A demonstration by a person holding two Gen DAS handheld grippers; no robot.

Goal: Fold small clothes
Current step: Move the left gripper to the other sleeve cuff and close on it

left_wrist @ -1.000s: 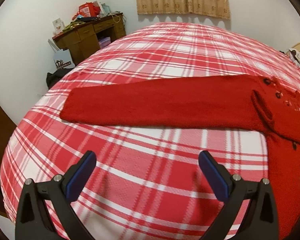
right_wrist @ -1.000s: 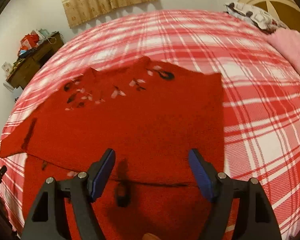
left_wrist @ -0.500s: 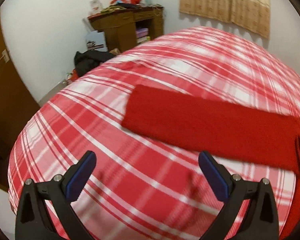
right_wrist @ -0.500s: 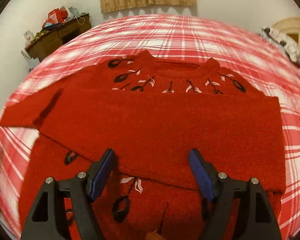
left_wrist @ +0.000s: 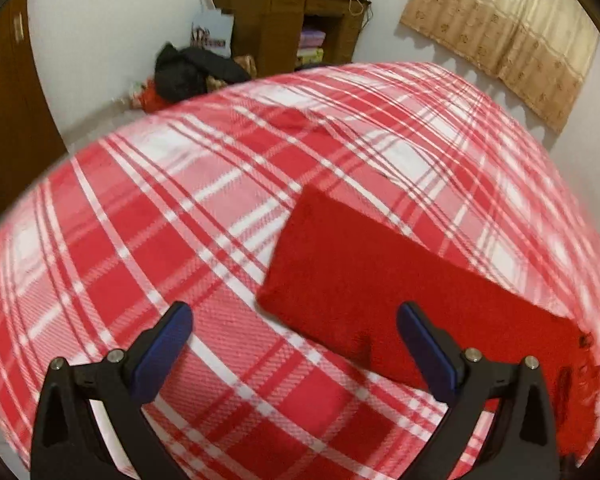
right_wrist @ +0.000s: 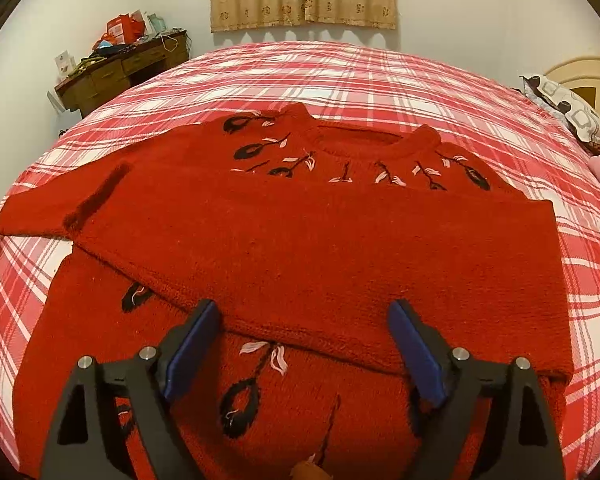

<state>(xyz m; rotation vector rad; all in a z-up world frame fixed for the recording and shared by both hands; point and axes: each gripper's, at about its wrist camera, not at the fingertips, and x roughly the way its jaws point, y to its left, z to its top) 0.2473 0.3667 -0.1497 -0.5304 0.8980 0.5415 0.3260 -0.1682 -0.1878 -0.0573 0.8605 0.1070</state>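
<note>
At the bottom of the left wrist view, my left claw (left_wrist: 294, 332) stands wide open and holds nothing, hanging over the plaid bed (left_wrist: 140, 240). The sweater's sleeve (left_wrist: 380, 280) runs from frame centre toward the lower right, its cuff end lying just above the gap between my fingers.

In the right wrist view, my right claw (right_wrist: 304, 336) has just been opening further and grips nothing. The red sweater (right_wrist: 300, 240) fills the middle of the frame, its folded-over edge crossing between the fingers.

I see even, warm indoor light and soft shadows under my grippers. The left view smears with motion blur. Both views bulge, with dark corners.
</note>
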